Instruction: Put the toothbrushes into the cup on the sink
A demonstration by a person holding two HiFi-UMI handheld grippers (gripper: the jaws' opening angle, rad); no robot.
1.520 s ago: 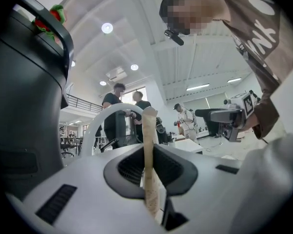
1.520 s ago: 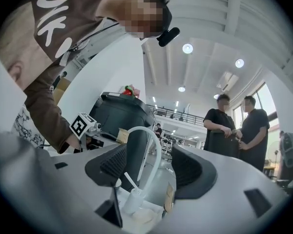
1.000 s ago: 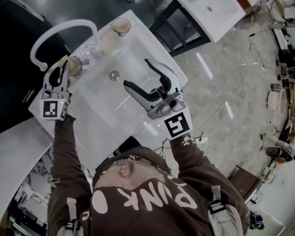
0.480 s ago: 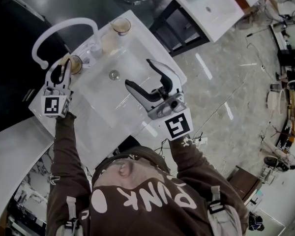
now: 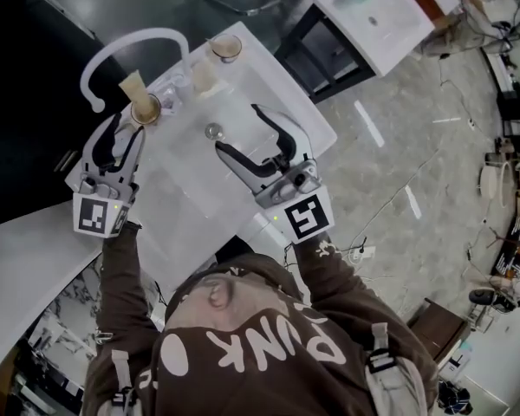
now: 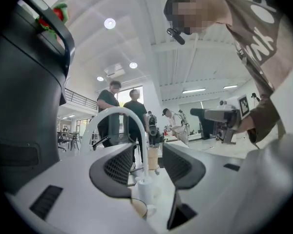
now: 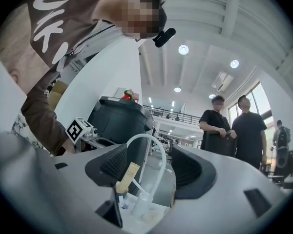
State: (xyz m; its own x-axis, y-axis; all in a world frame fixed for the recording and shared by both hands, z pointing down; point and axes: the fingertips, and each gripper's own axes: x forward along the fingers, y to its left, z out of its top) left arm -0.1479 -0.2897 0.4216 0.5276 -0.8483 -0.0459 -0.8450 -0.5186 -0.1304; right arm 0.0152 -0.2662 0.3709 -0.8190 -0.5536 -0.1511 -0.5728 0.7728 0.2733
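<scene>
A beige-wrapped toothbrush (image 5: pixel 134 86) stands tilted in the small cup (image 5: pixel 146 109) at the sink's back left, beside the white arched faucet (image 5: pixel 130 45). My left gripper (image 5: pixel 126 128) sits just short of that cup; its jaws are opening and nothing is between them. The left gripper view shows the cup's rim (image 6: pixel 139 207) low between the spread jaws of the left gripper (image 6: pixel 146 165). My right gripper (image 5: pixel 238 128) hangs open and empty over the sink basin (image 5: pixel 186 159). In the right gripper view, the toothbrush (image 7: pixel 128 175) shows past the right gripper (image 7: pixel 146 172).
A second cup (image 5: pixel 225 48) stands at the counter's back right corner, and a beige container (image 5: pixel 204 74) beside the faucet base. The drain (image 5: pixel 214 132) lies under the right gripper. Two people (image 7: pixel 232 126) stand behind the sink. A dark bin (image 7: pixel 119 123) is beyond the counter.
The left gripper was shut on the toothbrush at the cup; it has opened and drawn back. The toothbrush now stands free in the cup. The right gripper barely moved.
</scene>
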